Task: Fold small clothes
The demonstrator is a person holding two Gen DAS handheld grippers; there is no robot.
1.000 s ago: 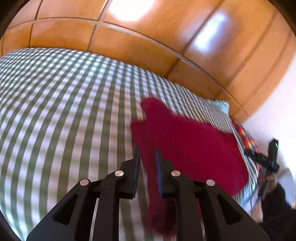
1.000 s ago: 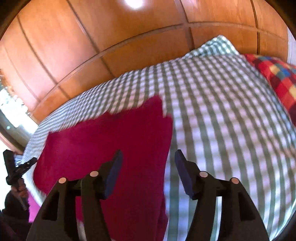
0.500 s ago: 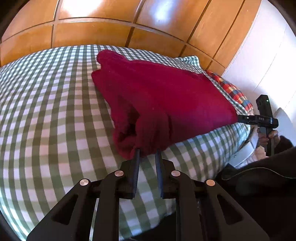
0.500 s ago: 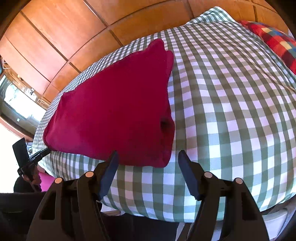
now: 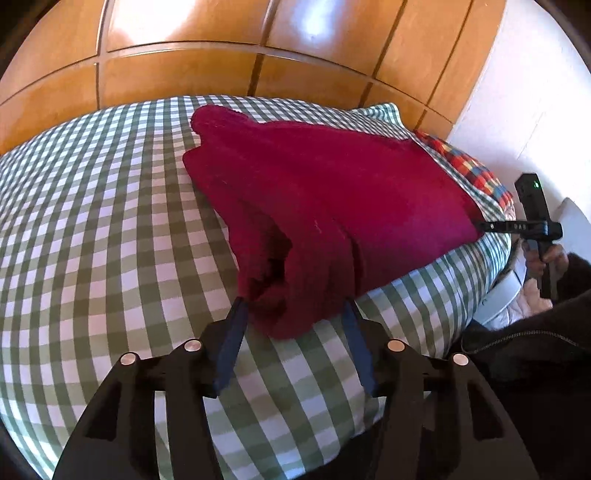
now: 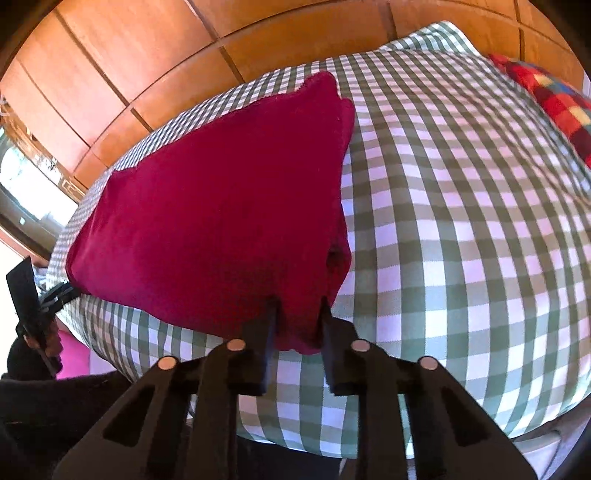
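1. My left tool (image 5: 293, 314) sits low over the near edge of the bed (image 5: 92, 221), pointing forward and slightly down. Its fingers (image 5: 231, 338) are spread wide, one on each side of the near left corner of the red garment (image 5: 332, 199). The bunched cloth lies between them; the fingertips meet its edges but do not pinch it.
2. My right tool (image 6: 297, 315) is posed alike at the bed's near edge (image 6: 461, 258). Its fingers (image 6: 334, 343) are set narrow around the near right corner of the red garment (image 6: 221, 206), with cloth filling the gap. I read this as a grip on the garment.
3. In the left view, the right tool (image 5: 517, 226) shows at the garment's far right corner, held by my hand (image 5: 546, 258).
4. The garment is deep red, a soft knit-like fabric, lying spread flat on the green-and-white checked bed cover. The layers are doubled along the right edge, and the near left corner is rumpled with a dark hollow.
5. Beyond the garment there is a checked pillow (image 6: 439, 35) and a multicoloured plaid cloth (image 6: 546, 96) at the right.
6. Farthest back stands a wooden panelled wall (image 5: 221, 48).
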